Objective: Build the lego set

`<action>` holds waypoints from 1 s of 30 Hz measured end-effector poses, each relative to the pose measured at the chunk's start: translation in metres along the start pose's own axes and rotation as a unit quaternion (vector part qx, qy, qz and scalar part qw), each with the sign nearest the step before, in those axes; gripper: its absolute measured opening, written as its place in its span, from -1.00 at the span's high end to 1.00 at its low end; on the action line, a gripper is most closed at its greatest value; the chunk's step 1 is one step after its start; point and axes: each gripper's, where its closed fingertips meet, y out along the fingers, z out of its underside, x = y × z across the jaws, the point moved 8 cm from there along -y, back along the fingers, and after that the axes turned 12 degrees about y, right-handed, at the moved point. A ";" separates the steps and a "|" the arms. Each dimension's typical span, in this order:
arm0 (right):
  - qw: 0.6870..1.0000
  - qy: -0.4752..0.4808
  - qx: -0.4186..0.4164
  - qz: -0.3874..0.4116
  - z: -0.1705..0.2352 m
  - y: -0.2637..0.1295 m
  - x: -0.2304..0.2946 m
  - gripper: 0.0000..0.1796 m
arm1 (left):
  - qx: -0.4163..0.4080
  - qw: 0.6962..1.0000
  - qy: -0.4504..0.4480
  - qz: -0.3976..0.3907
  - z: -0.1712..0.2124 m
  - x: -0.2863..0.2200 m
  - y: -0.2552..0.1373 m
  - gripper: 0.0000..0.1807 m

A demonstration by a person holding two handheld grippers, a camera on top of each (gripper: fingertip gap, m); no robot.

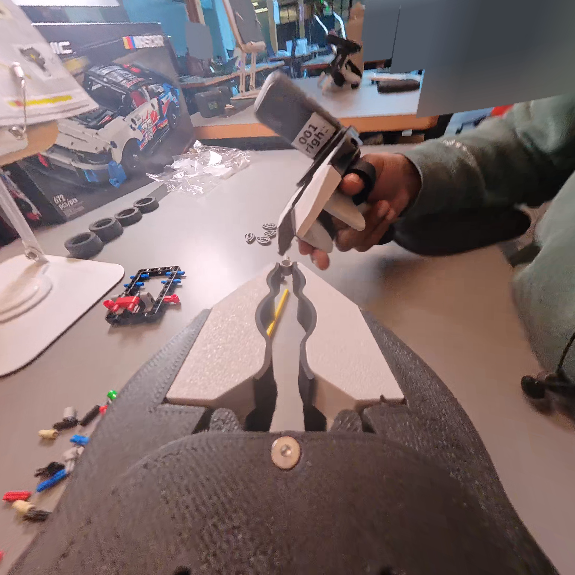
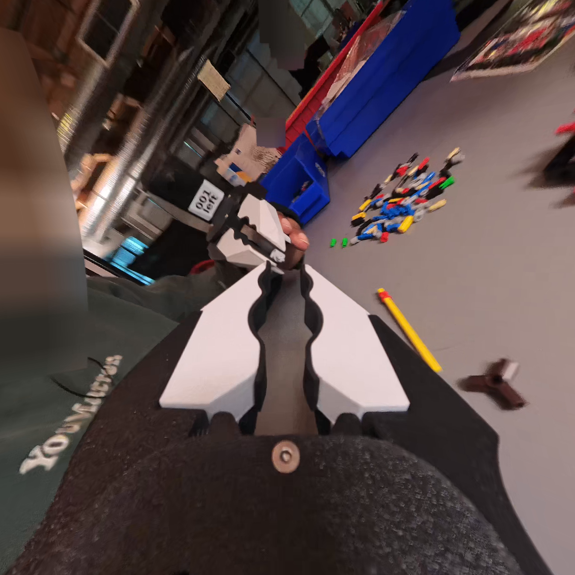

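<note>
My left gripper is shut on a small grey round piece and holds it above the table. My right gripper points down with its tip just above that piece. In the right wrist view my right gripper has its jaws a little apart with nothing clearly between them; the left gripper with the grey piece sits right in front of its tips. A black frame assembly with blue pins and red parts lies to the left. A yellow axle lies on the table below my left fingers; it also shows in the right wrist view.
Several black tyres stand before the set's box. Small grey discs, a plastic bag, a white stand base and loose pieces lie around. A pile of pieces, blue bins and a dark three-armed piece lie right. Left and right tips are no more than a few centimetres apart.
</note>
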 end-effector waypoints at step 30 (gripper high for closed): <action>0.844 -0.403 0.204 0.288 -0.015 -0.020 -0.012 0.95 | -0.012 0.984 -0.178 0.018 0.019 0.013 0.006 0.94</action>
